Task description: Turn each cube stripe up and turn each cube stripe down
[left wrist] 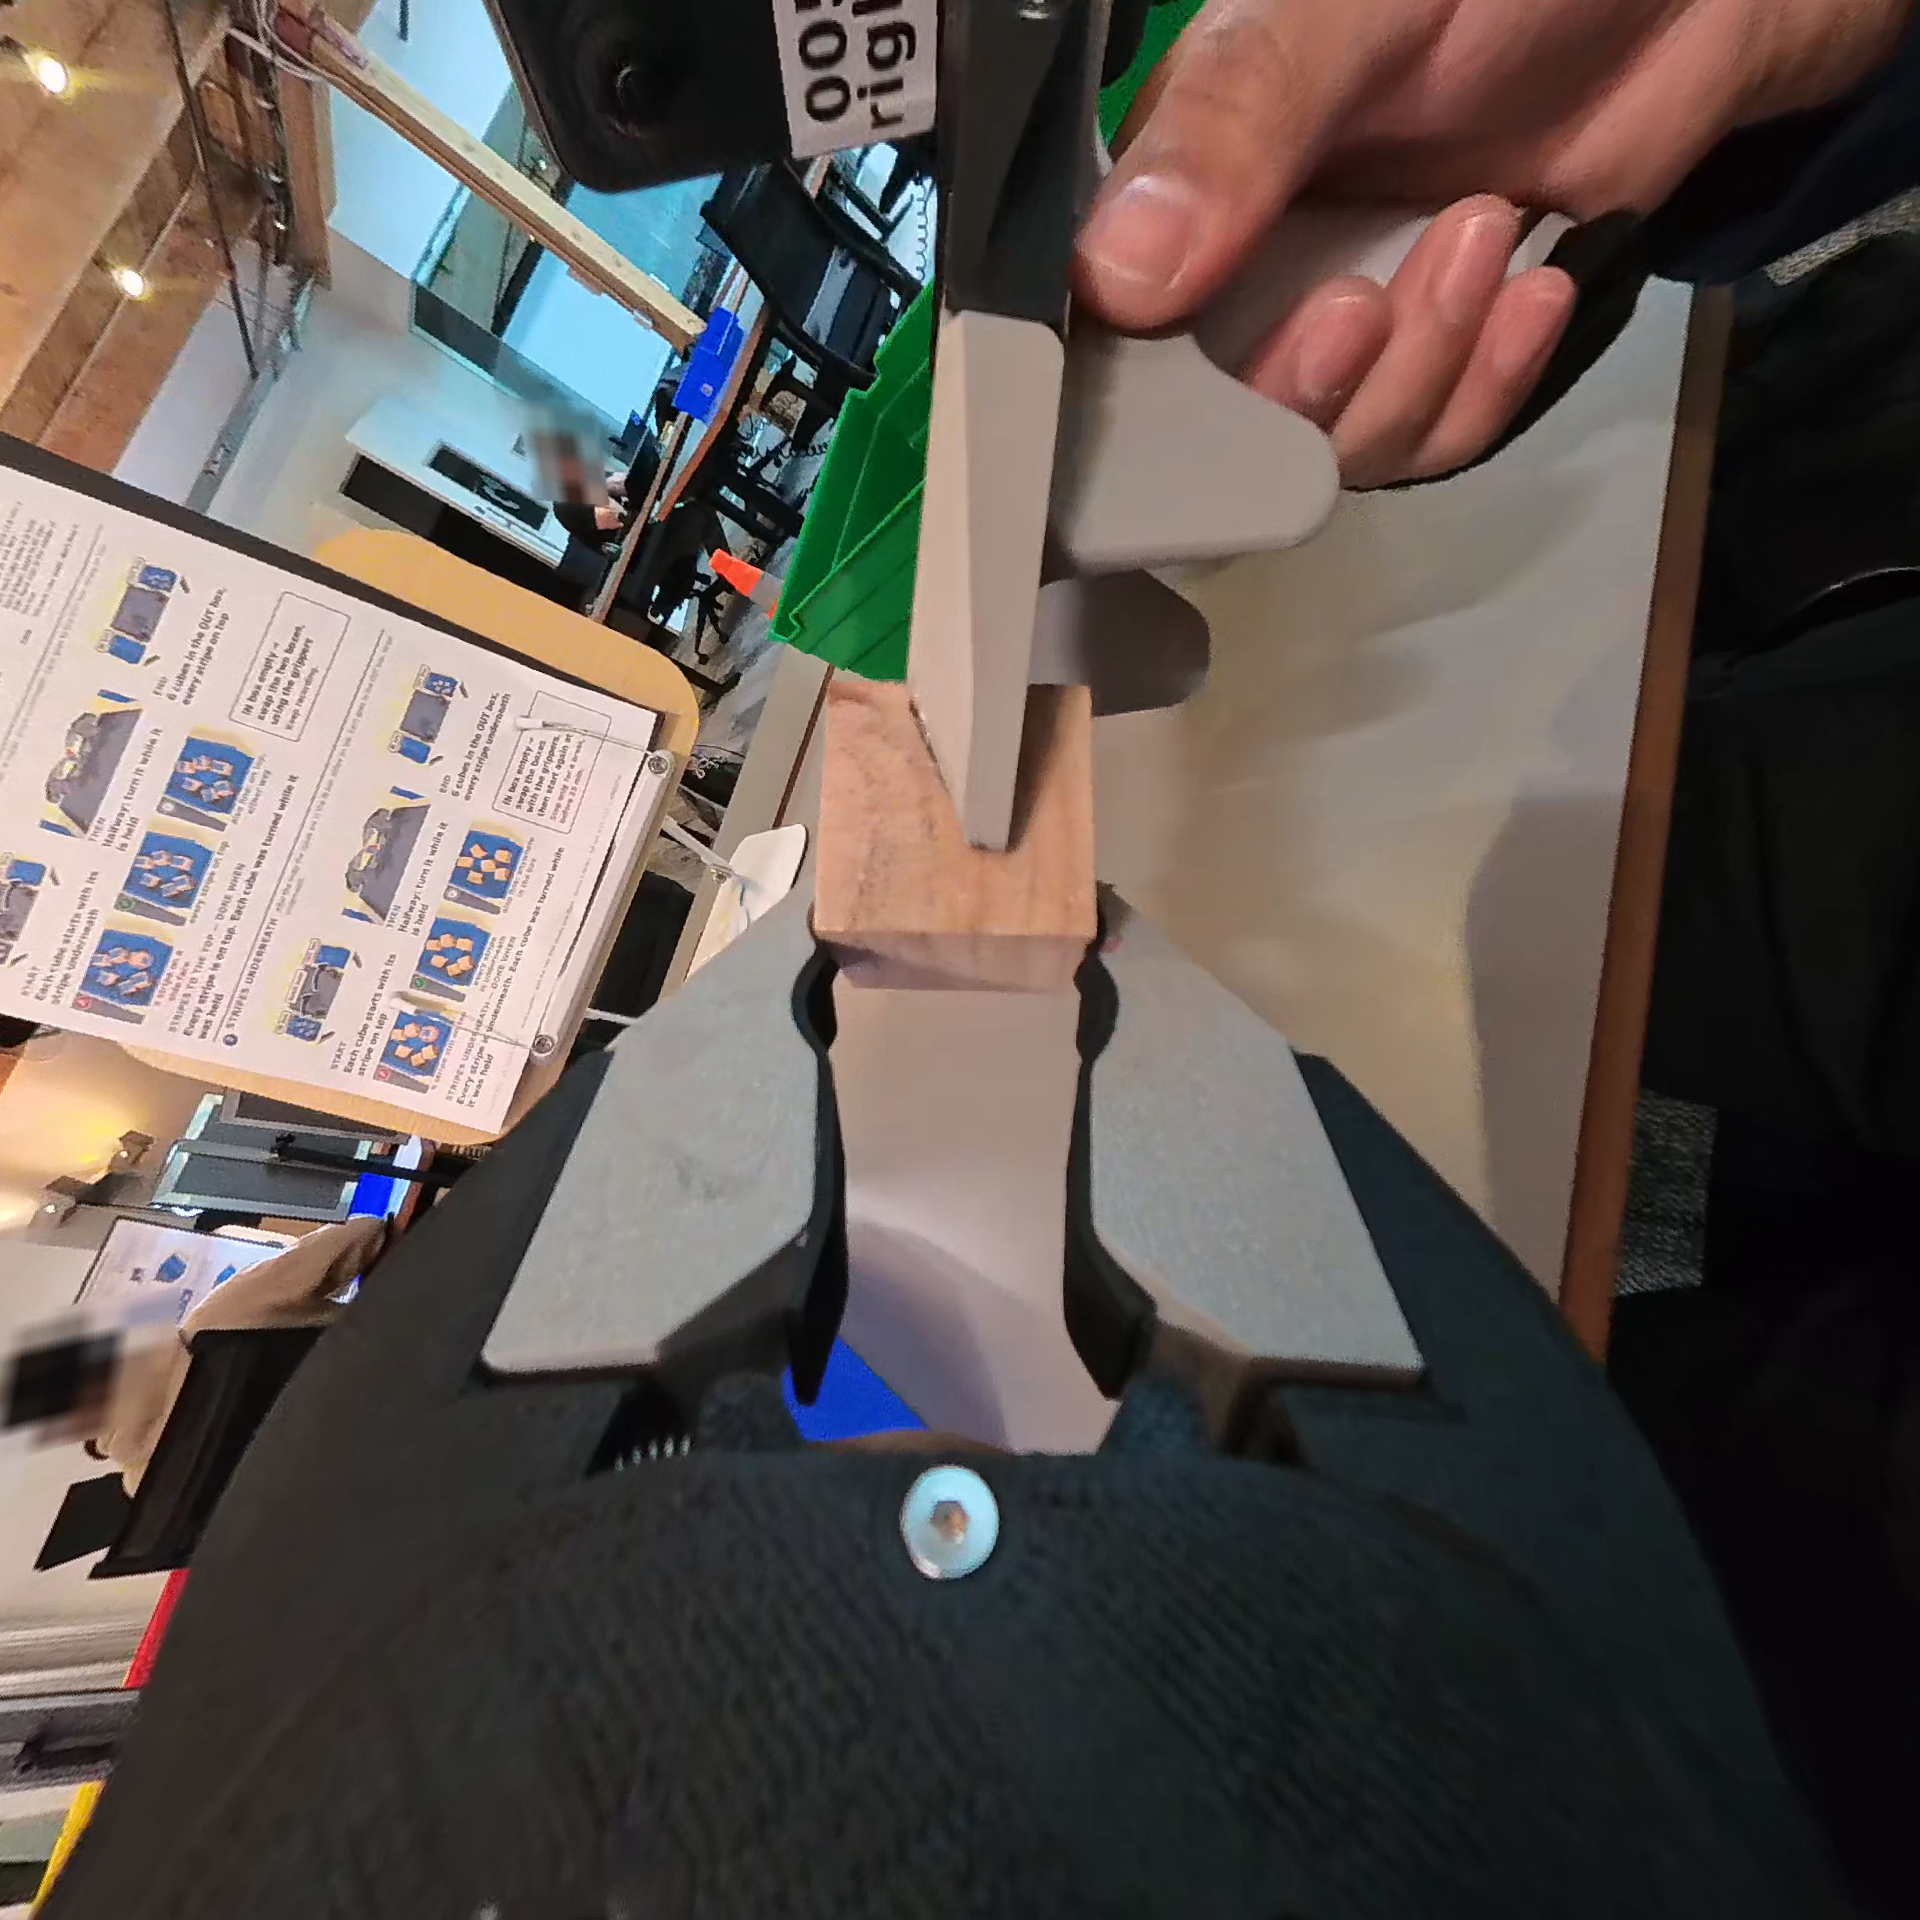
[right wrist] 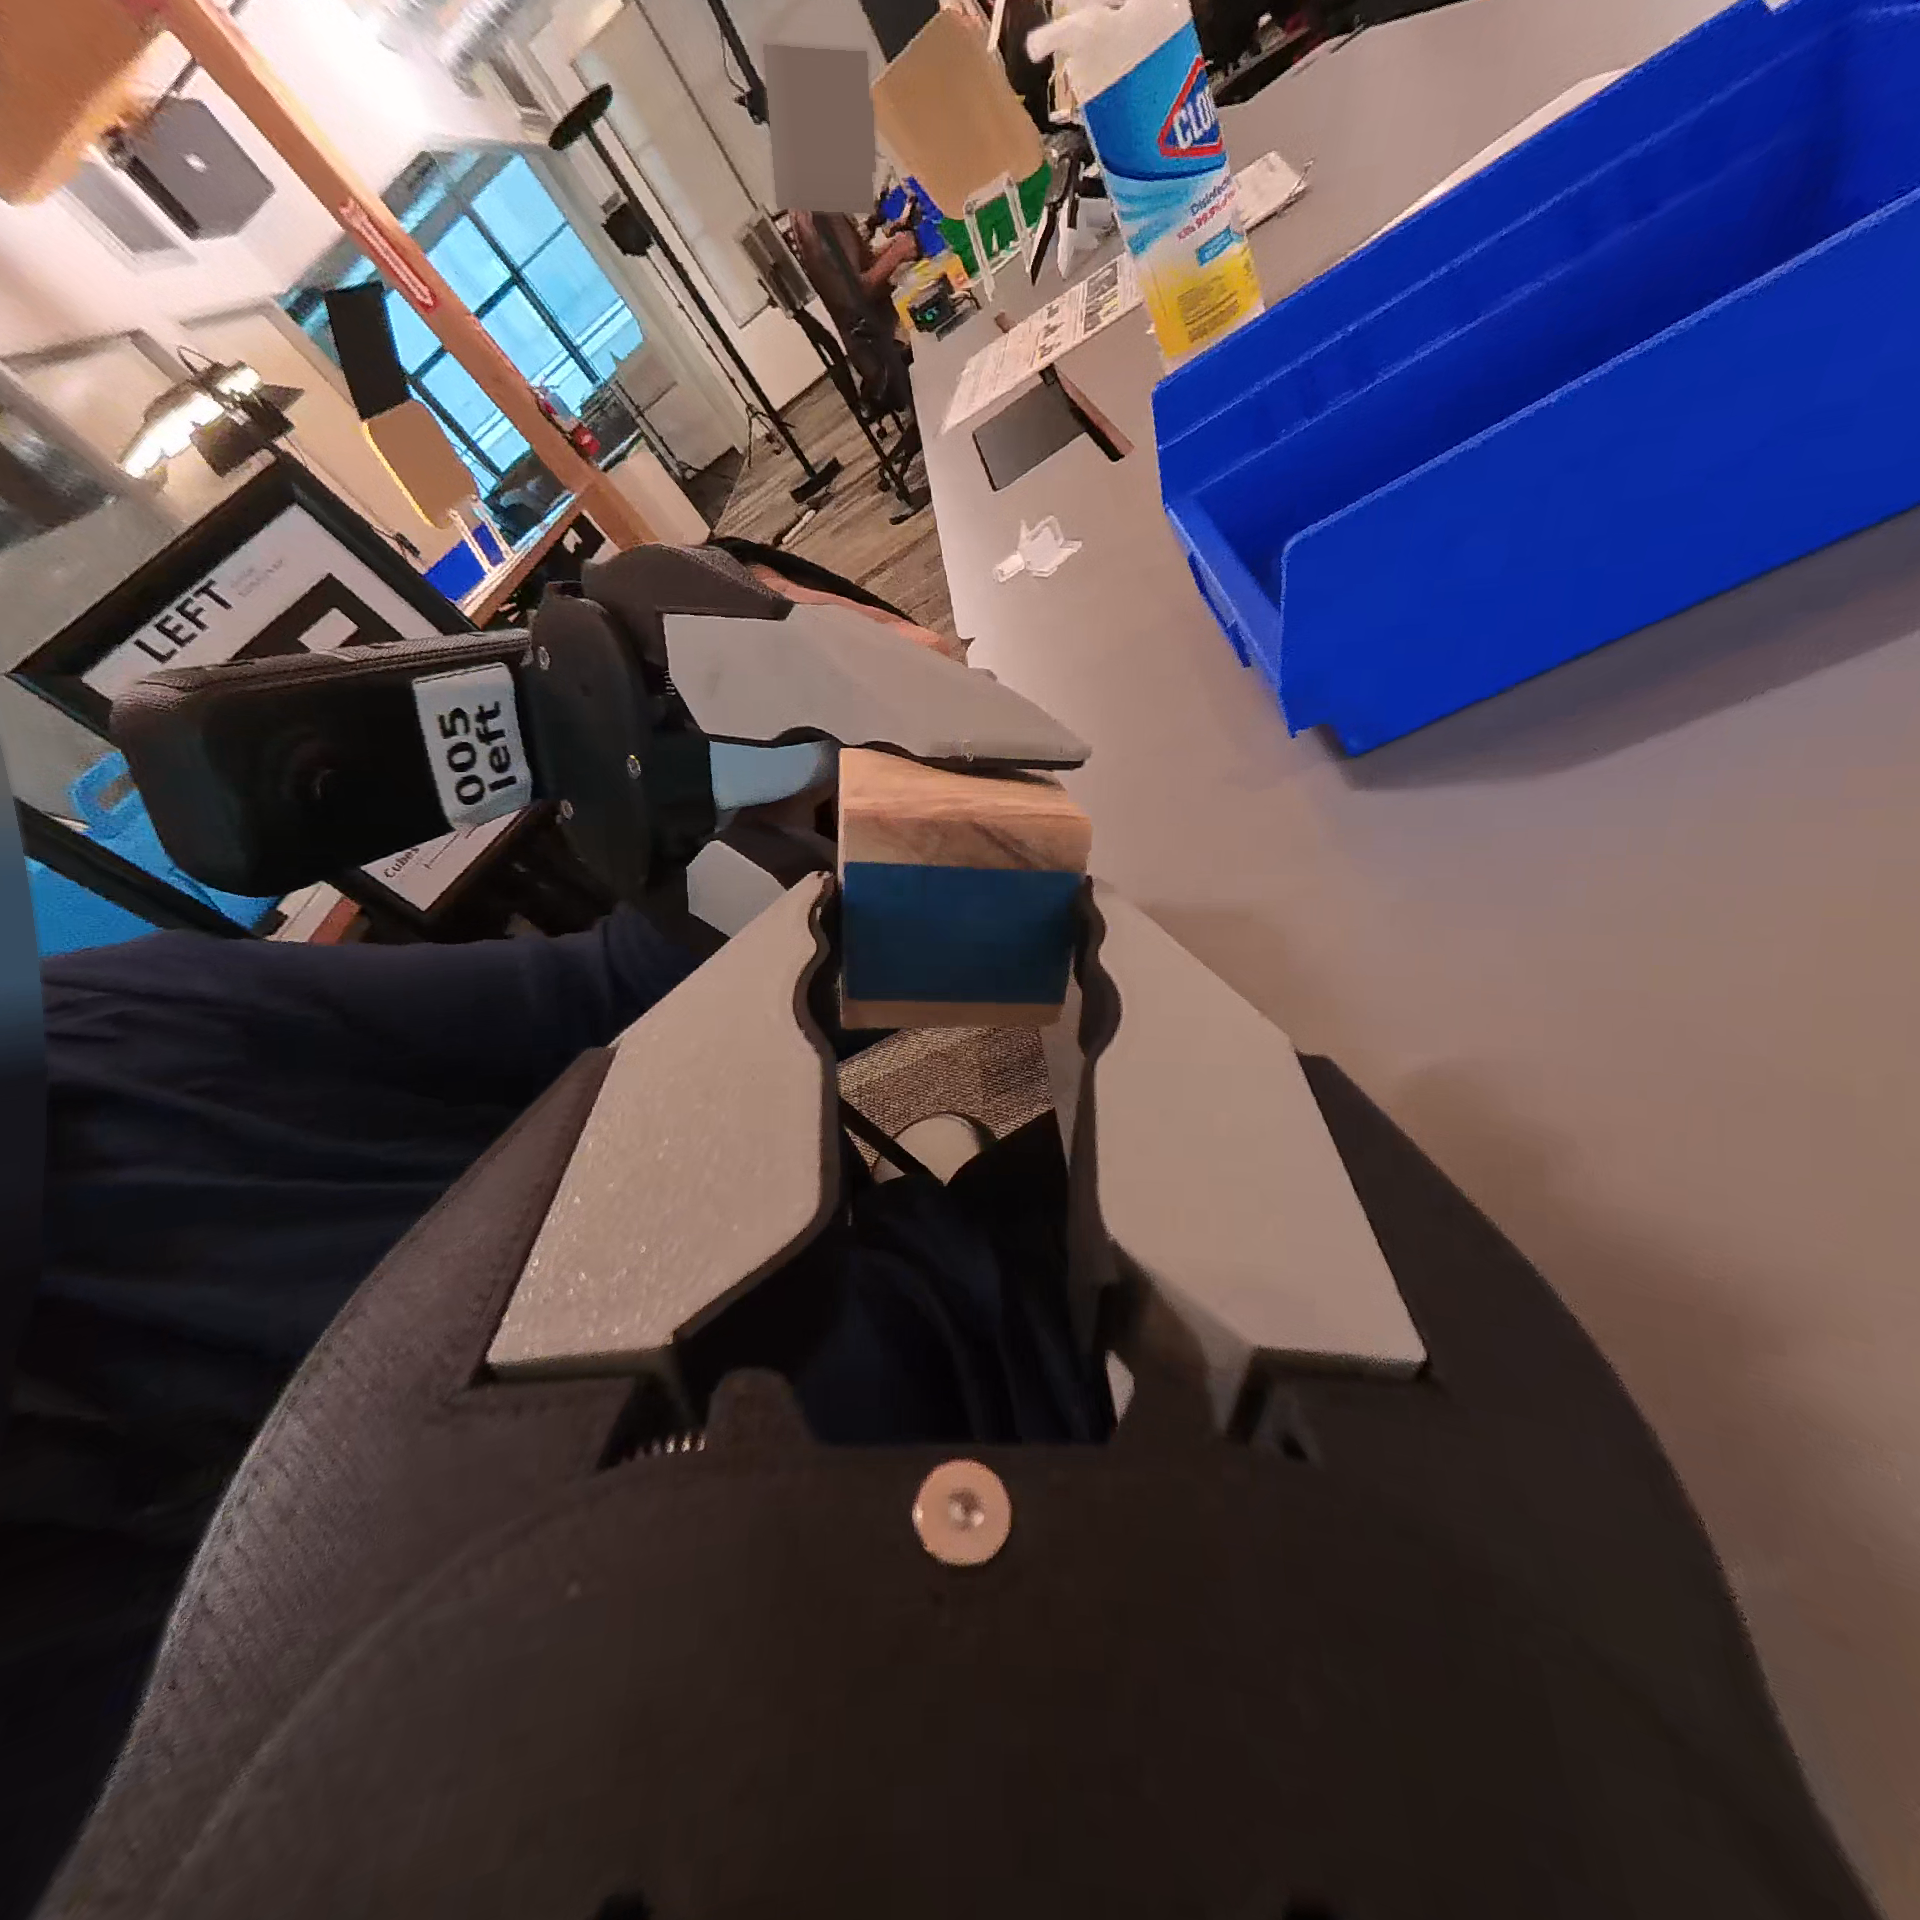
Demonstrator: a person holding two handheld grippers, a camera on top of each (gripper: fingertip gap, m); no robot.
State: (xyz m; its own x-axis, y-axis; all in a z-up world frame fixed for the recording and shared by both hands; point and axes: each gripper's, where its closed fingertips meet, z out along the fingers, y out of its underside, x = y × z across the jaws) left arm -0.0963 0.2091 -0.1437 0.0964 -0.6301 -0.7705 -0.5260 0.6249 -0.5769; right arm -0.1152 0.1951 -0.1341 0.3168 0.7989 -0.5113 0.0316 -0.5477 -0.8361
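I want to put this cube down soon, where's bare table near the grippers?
Bare grey table lies right of the right gripper, below the blue bin. It is crowded at the cube, where the left gripper also grips.

A blue bin (right wrist: 1538,436) stands on the grey desk (right wrist: 1455,987) toward its far right side, open top visible. Just beyond the bin, a disinfectant wipes canister (right wrist: 1174,177) stands upright. A printed sheet (right wrist: 1039,332) and a dark flat panel (right wrist: 1029,436) lie farther along the desk near its left edge. In the left wrist view, a green bin (left wrist: 862,520) sits at the desk's far end. An illustrated instruction sheet (left wrist: 291,790) on a board stands off the desk to the left.
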